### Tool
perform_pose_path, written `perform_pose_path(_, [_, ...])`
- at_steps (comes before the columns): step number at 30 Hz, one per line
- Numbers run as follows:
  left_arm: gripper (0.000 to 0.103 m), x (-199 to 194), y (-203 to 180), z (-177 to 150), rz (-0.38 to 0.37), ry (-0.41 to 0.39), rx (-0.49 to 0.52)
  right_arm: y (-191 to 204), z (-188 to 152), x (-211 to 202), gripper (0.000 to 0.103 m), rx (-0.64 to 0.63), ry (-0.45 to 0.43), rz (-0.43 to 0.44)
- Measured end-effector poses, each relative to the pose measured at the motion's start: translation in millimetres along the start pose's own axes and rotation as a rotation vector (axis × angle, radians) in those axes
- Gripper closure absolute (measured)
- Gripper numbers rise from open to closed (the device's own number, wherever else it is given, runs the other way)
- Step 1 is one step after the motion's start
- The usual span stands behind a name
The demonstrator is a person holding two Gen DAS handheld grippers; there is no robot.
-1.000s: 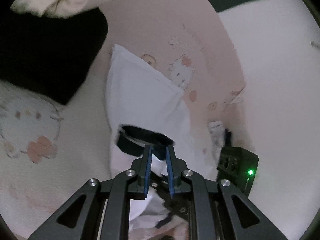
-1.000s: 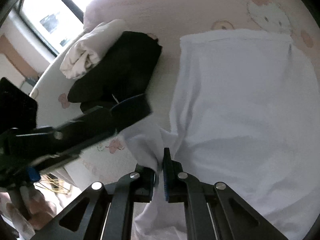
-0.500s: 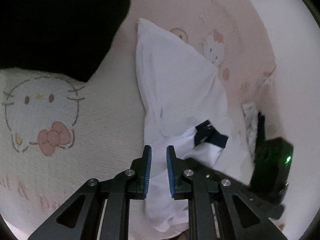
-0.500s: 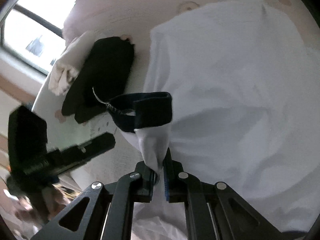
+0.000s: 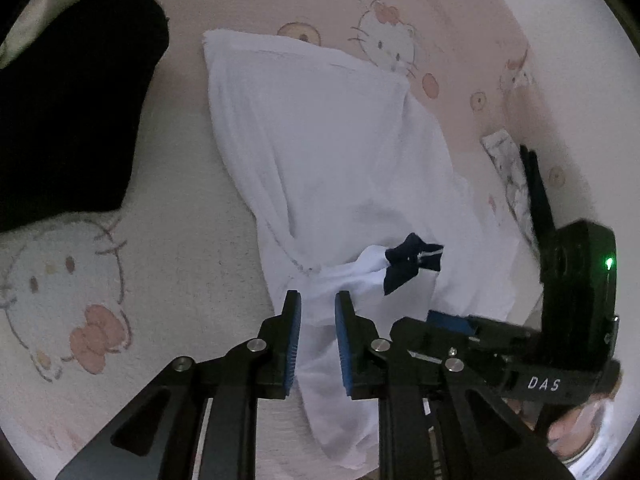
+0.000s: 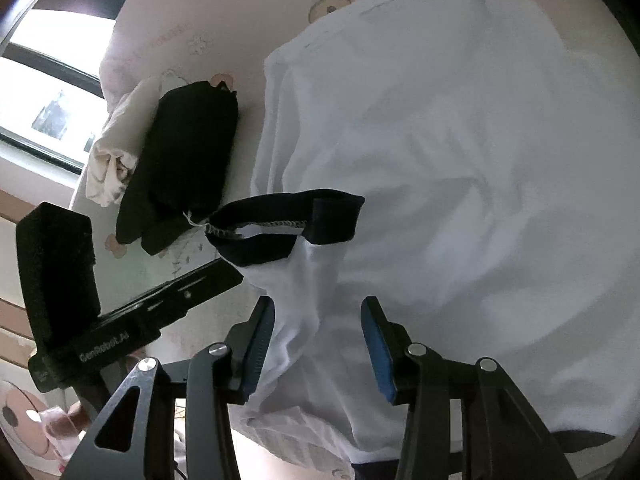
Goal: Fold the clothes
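Your right gripper (image 6: 318, 344) has just opened wide, releasing the white shirt's (image 6: 440, 140) navy-cuffed sleeve (image 6: 296, 224) onto the shirt on the bed; left gripper (image 5: 316, 336) stays narrow, sleeve cloth w/in its jaws, so this fold's prob. laid.

A home bedroom. A bed (image 5: 192, 240) covered in a soft pink and cream blanket (image 5: 460, 20) printed with cartoon cats carries laundry: a white shirt (image 6: 440, 128), a folded black garment (image 6: 188, 152) and a cream one (image 6: 116, 152). On the far left, a window (image 6: 44, 92) lets in daylight.
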State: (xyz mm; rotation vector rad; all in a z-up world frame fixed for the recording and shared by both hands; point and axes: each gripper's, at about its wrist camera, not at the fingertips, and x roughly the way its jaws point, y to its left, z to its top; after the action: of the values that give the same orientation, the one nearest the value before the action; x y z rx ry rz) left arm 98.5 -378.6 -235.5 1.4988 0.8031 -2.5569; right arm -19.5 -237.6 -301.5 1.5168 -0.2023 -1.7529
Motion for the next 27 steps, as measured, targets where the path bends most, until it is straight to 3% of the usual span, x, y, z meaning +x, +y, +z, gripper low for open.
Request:
perform_pose_path(5, [0.088, -3, -5, 0, 0.089, 0.017, 0.067, 4, 2, 0, 0.059, -0.032, -0.003, -0.033])
perform_pose_path(11, [0.088, -14, -10, 1, 0.065, 0.007, 0.115, 5, 0, -7, 0.061, -0.040, -0.026, -0.034])
perform_pose_path(14, [0.088, -7, -7, 5, 0.066, 0.055, 0.129, 8, -5, -19, 0.081, -0.078, -0.046, -0.026])
perform_pose_path(19, [0.088, 10, -7, 14, 0.024, 0.097, 0.135, 3, -8, -9, 0.084, -0.078, 0.021, -0.124])
perform_pose_path(22, [0.088, 19, -13, 16, 0.105, 0.088, 0.207, -9, -12, -2, 0.084, -0.017, 0.086, -0.108])
perform_pose_path(27, [0.088, 32, -14, 17, 0.104, 0.094, 0.238, -11, -16, -9, 0.084, -0.034, 0.093, -0.109])
